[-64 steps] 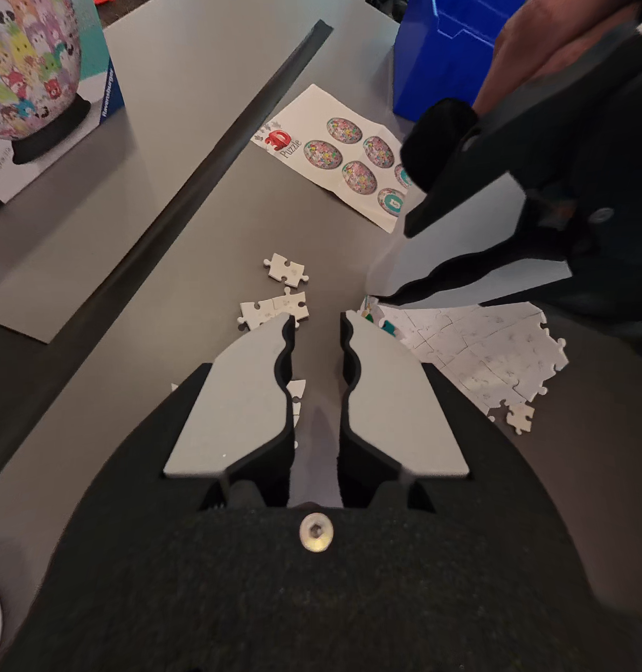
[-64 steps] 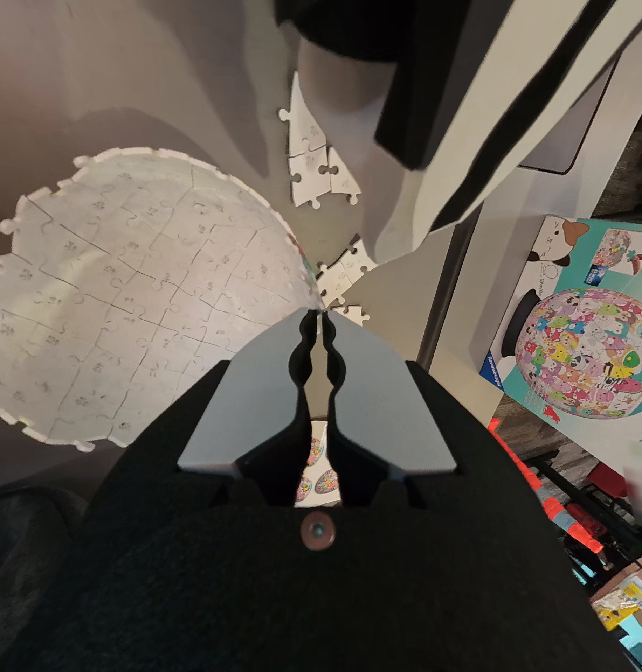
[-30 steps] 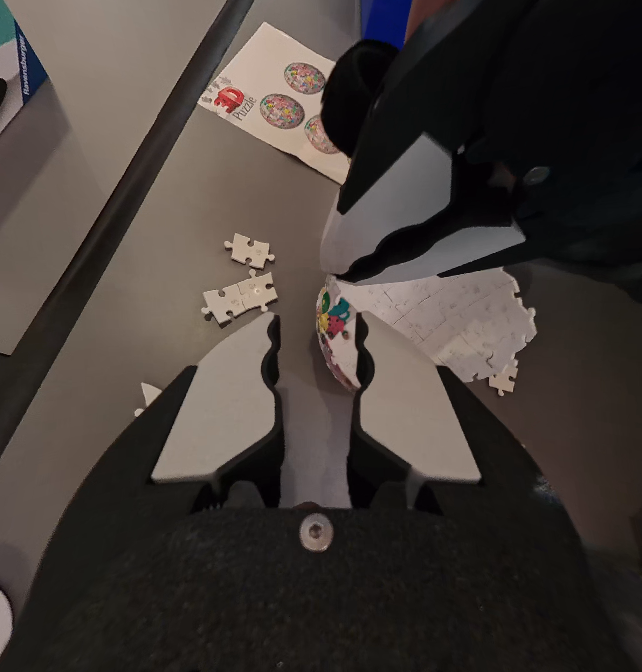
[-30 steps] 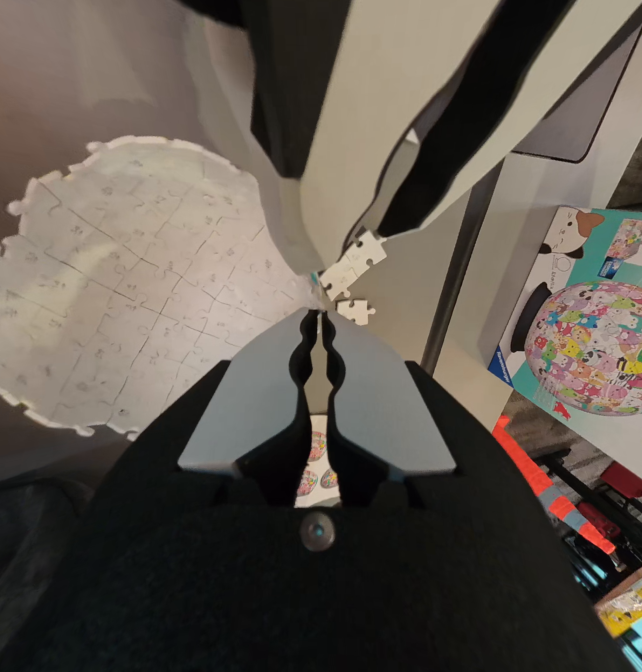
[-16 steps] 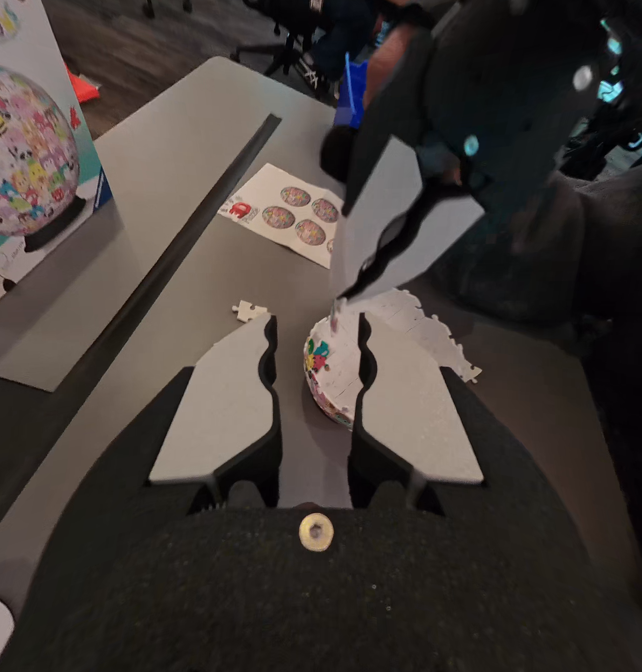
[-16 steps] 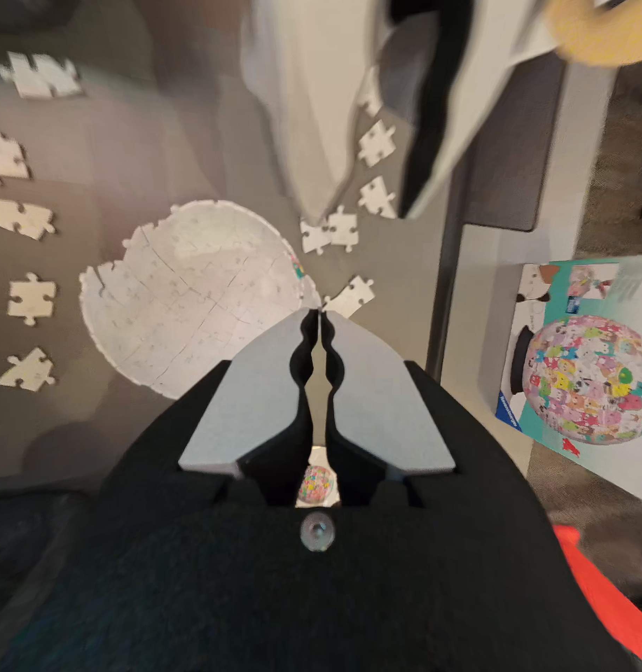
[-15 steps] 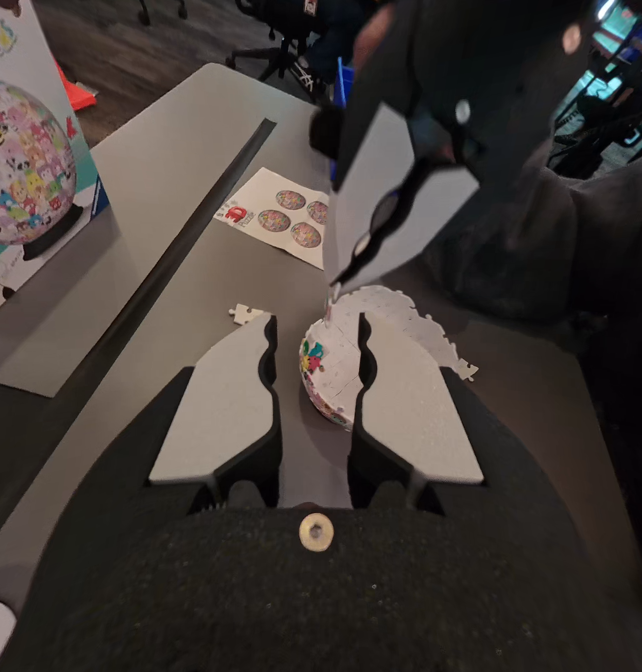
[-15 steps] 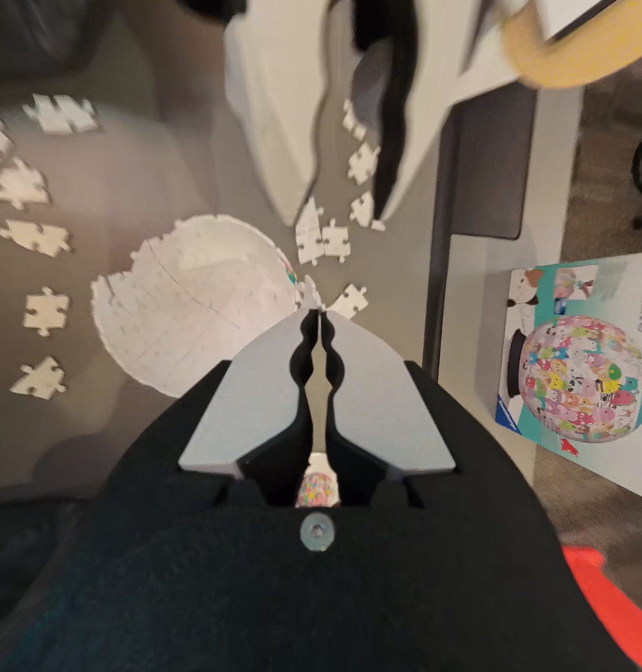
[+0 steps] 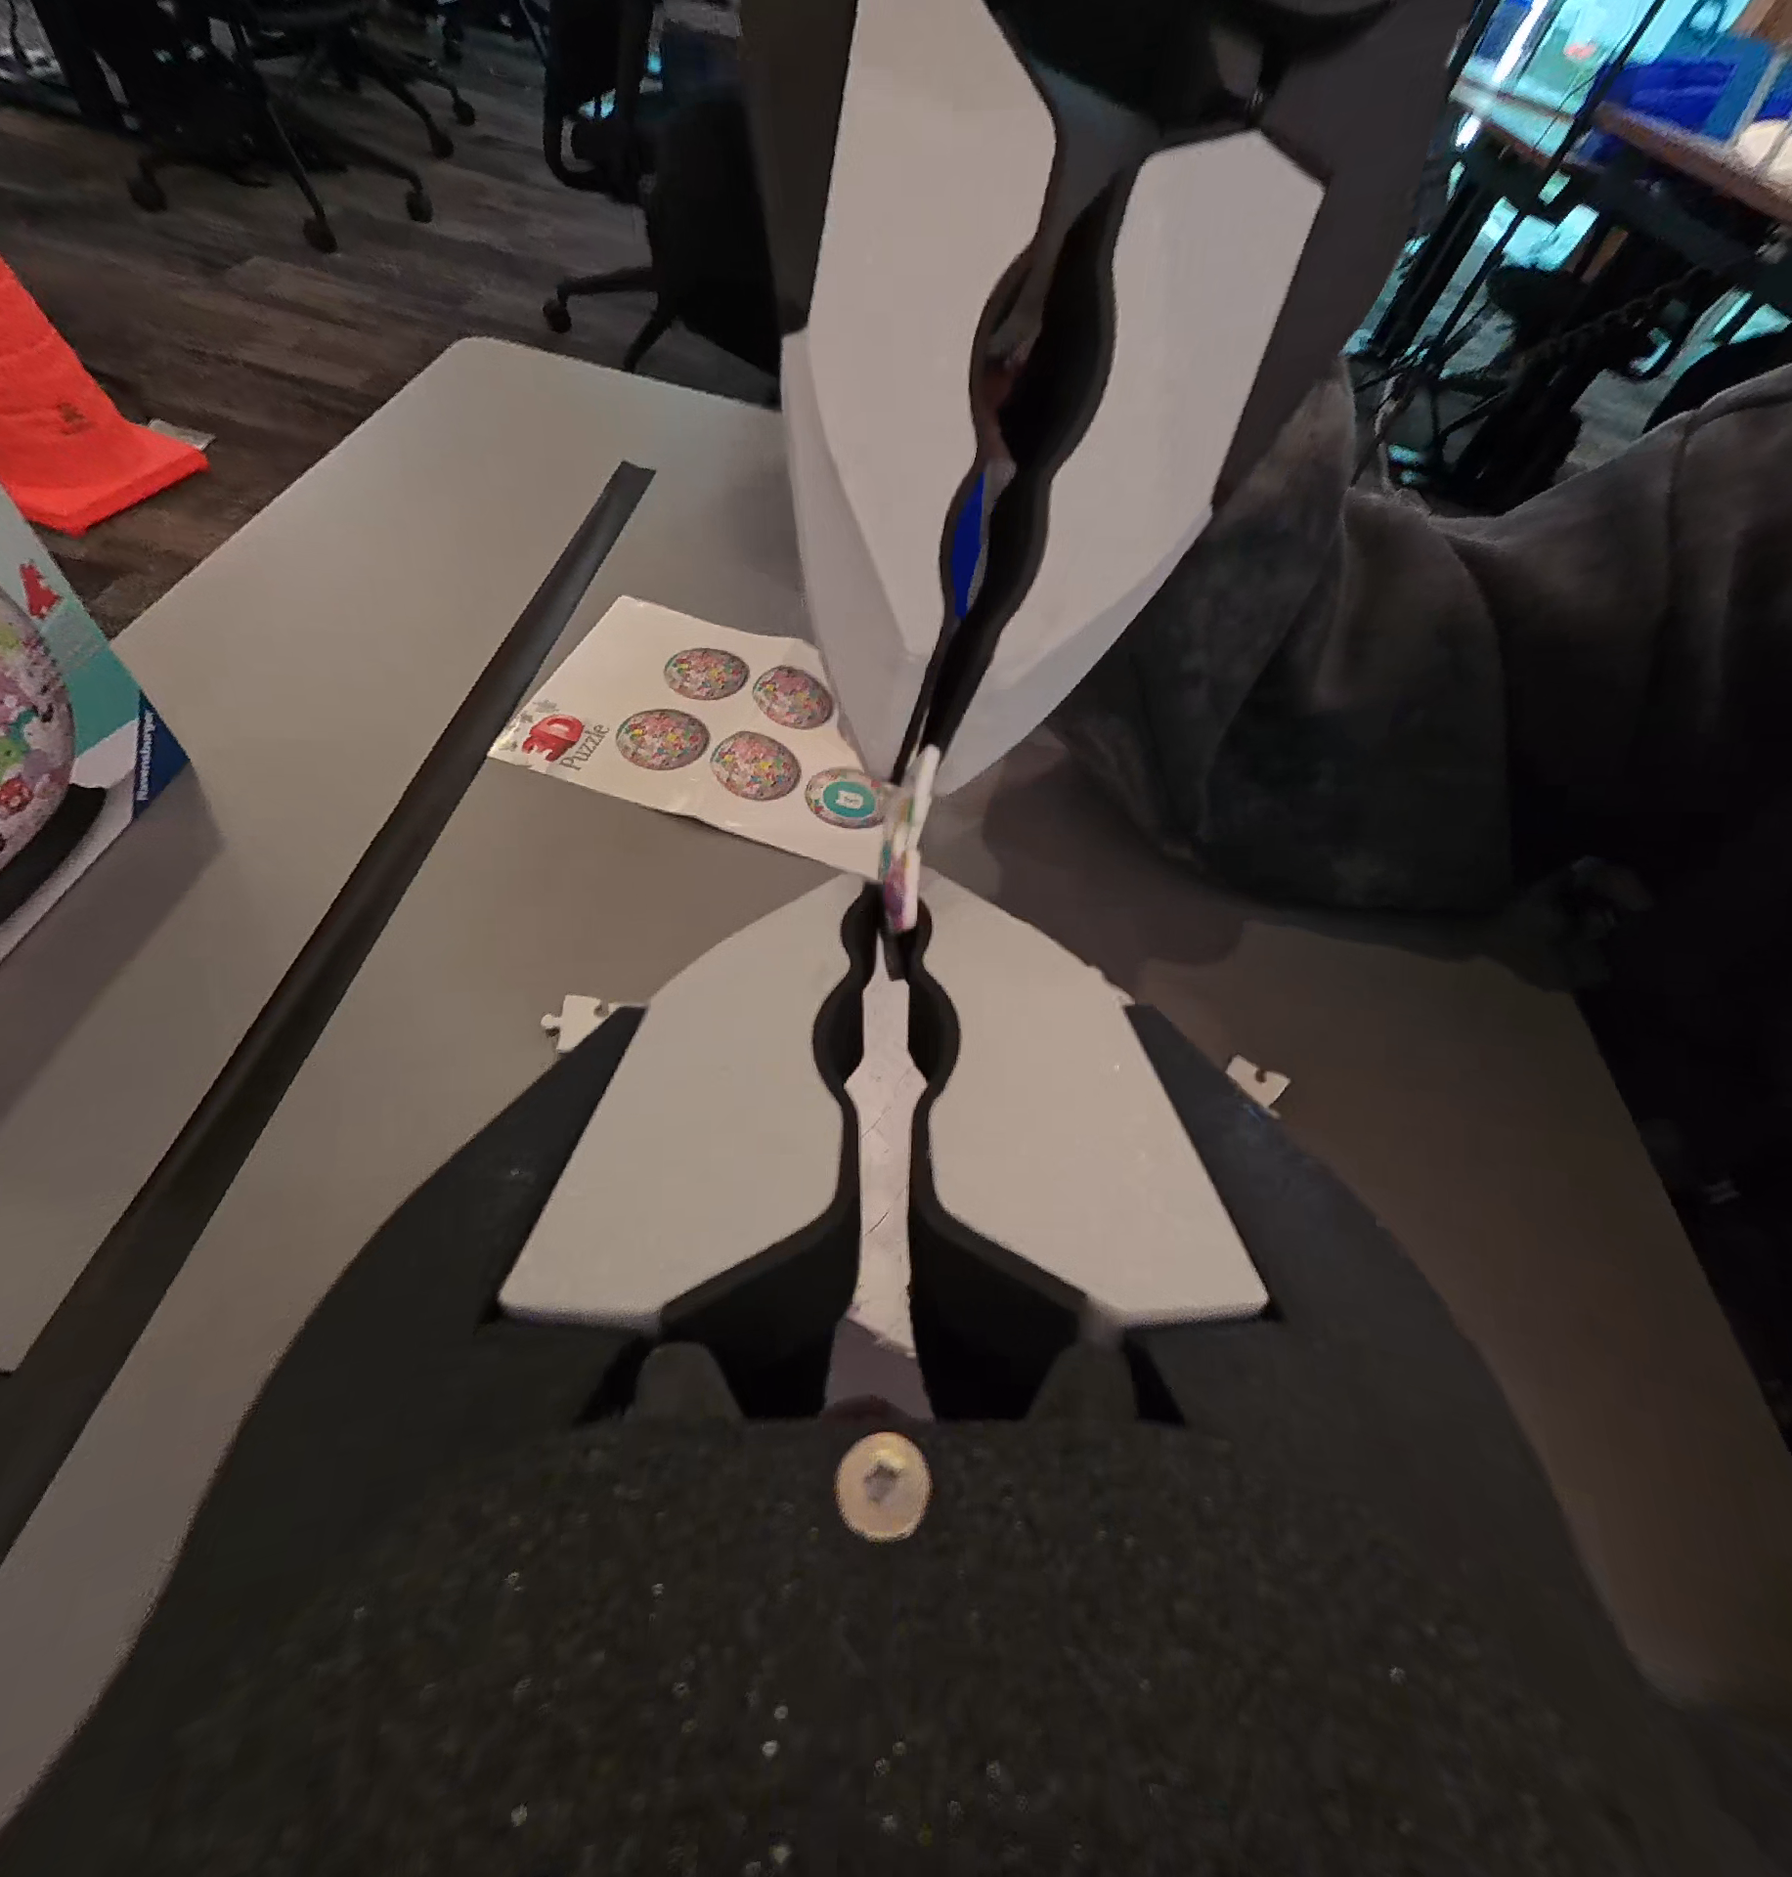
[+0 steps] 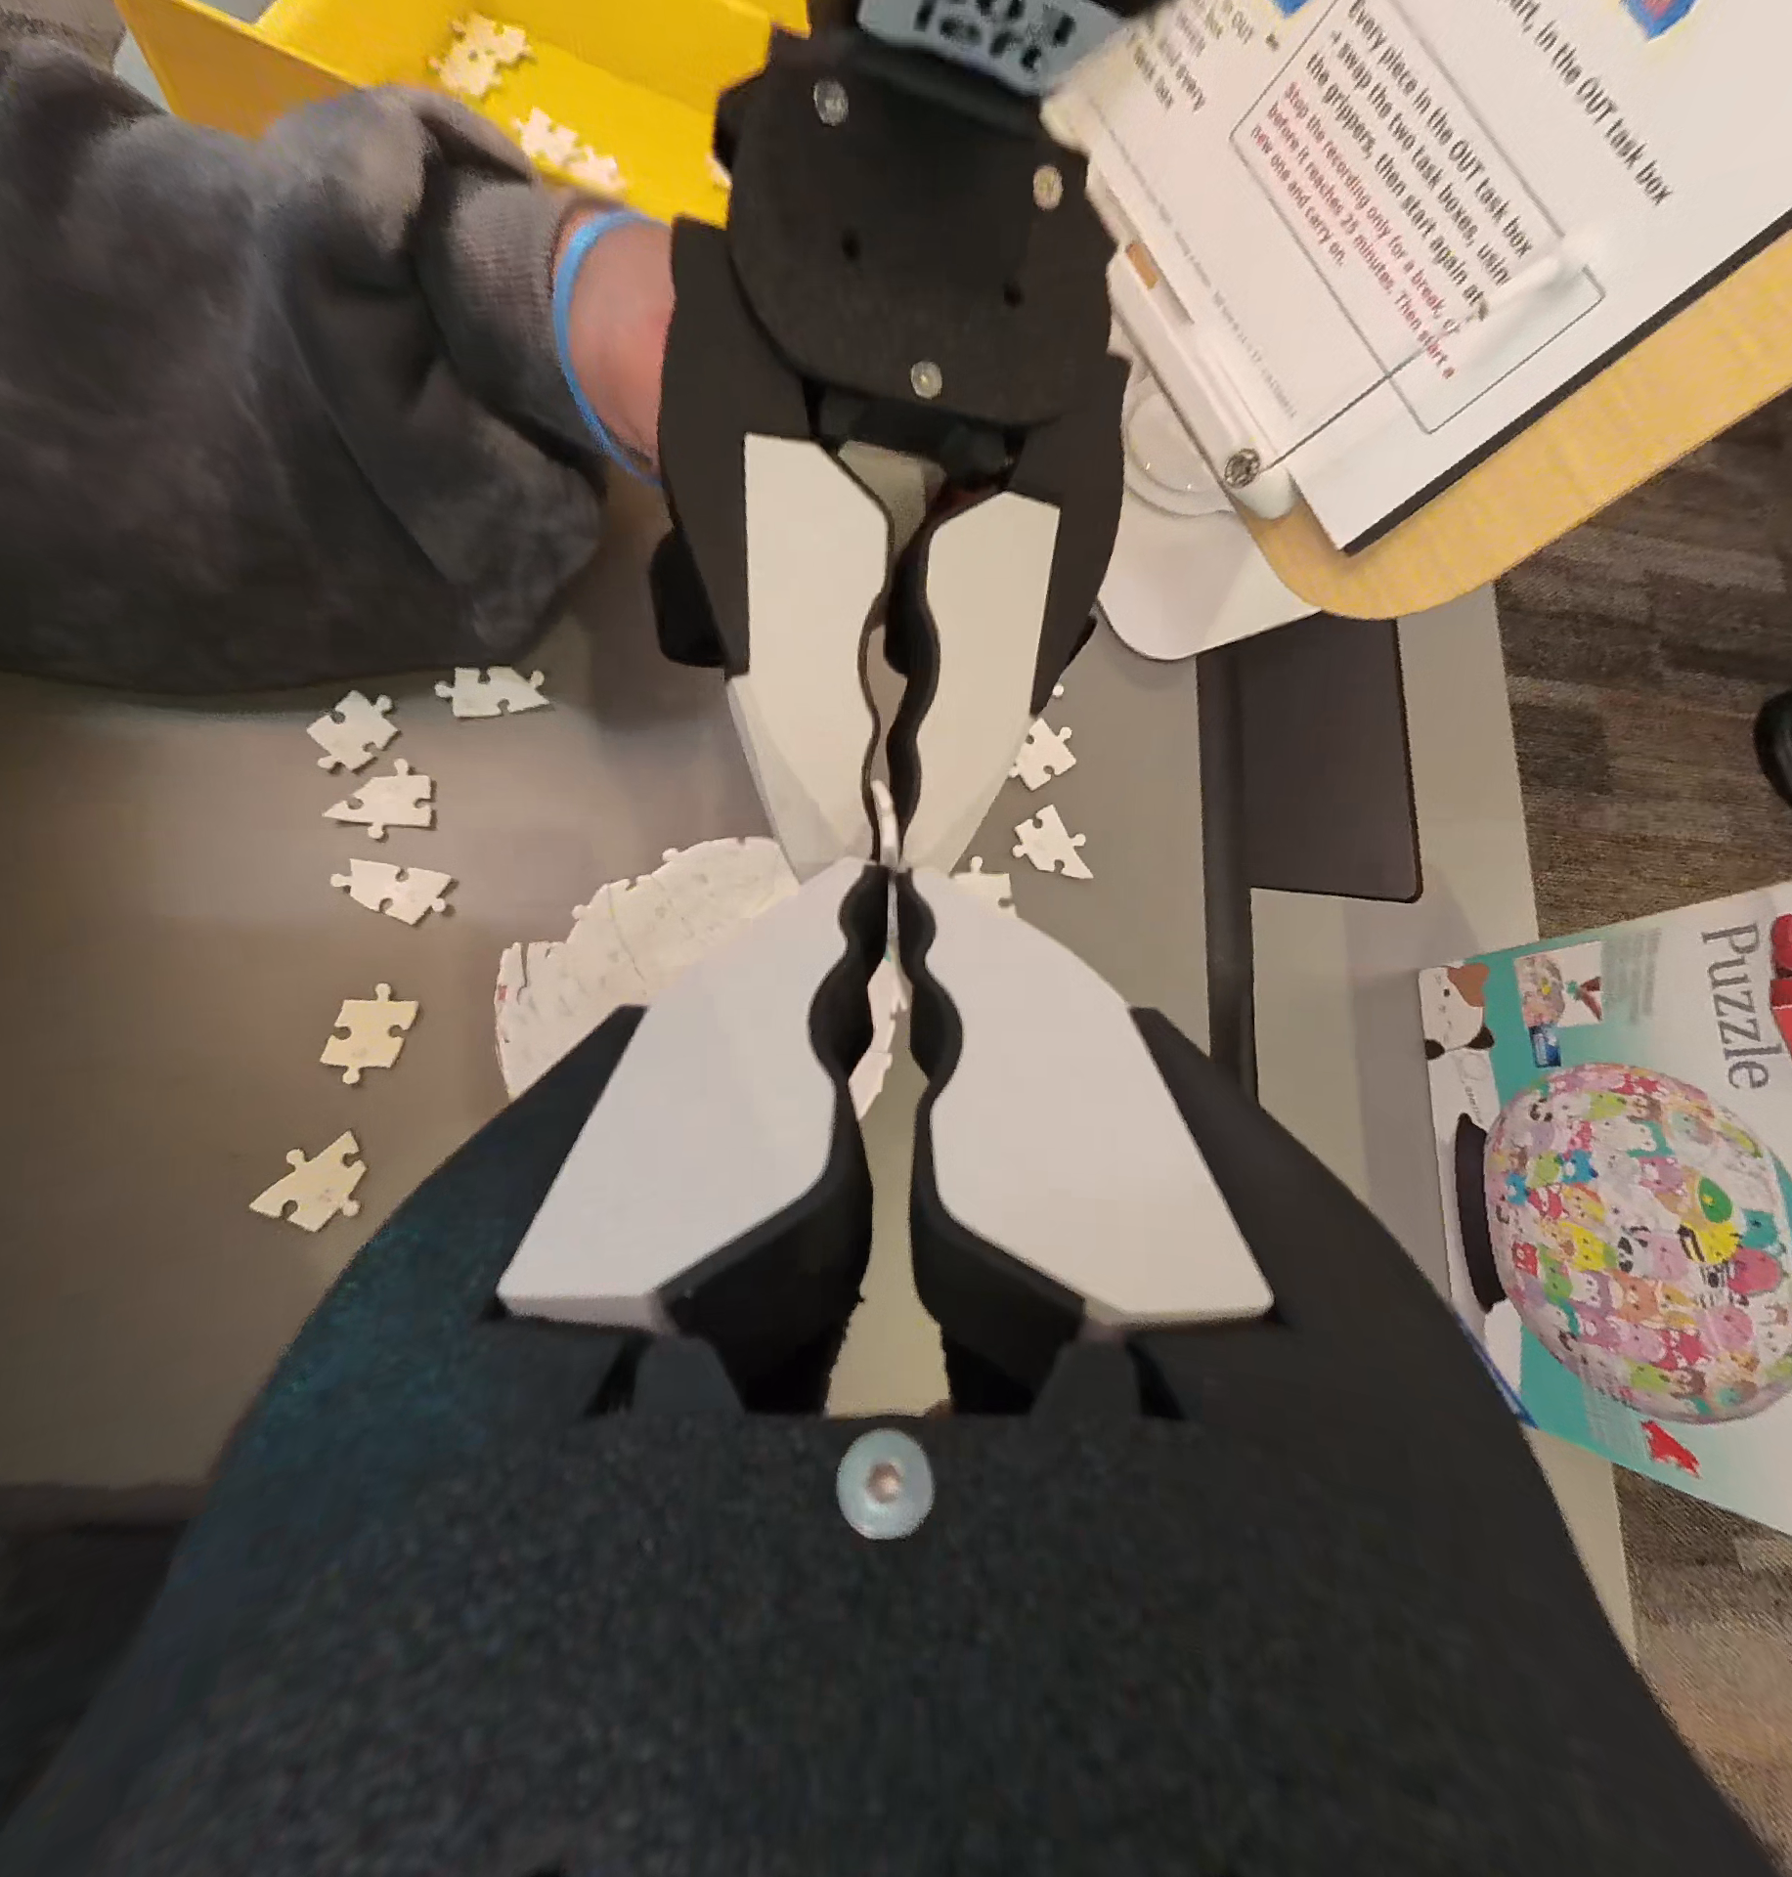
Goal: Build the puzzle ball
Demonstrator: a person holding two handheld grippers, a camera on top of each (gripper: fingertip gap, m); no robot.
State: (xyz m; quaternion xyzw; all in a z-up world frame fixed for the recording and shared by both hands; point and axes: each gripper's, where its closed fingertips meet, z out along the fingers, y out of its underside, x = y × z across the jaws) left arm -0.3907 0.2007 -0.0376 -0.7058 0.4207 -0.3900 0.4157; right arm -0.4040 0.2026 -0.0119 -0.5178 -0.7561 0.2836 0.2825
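Note:
A small colourful puzzle piece (image 9: 902, 833), seen edge-on, hangs in the air between both grippers. My left gripper (image 9: 893, 914) is shut on its near end. My right gripper (image 9: 922, 757) comes down from above and is shut on its far end. In the right wrist view the right gripper (image 10: 886, 894) and left gripper (image 10: 886, 848) meet tip to tip over the half-built ball shell (image 10: 648, 934). The shell lies white side up on the grey table. I cannot tell whether one piece or two joined ones are held.
Loose white pieces lie left (image 10: 373, 1036) and right (image 10: 1049, 843) of the shell. The puzzle box (image 10: 1633, 1168) lies beyond a dark gap between tabletops (image 9: 414, 833). An instruction sheet (image 9: 688, 731), a yellow tray (image 10: 445, 71), a document stand (image 10: 1379, 203) and a grey sleeve (image 10: 211, 356) ring the area.
Both grippers lifted away from the table and shell. The left gripper went from open to shut, and now grips the piece that the right gripper holds.

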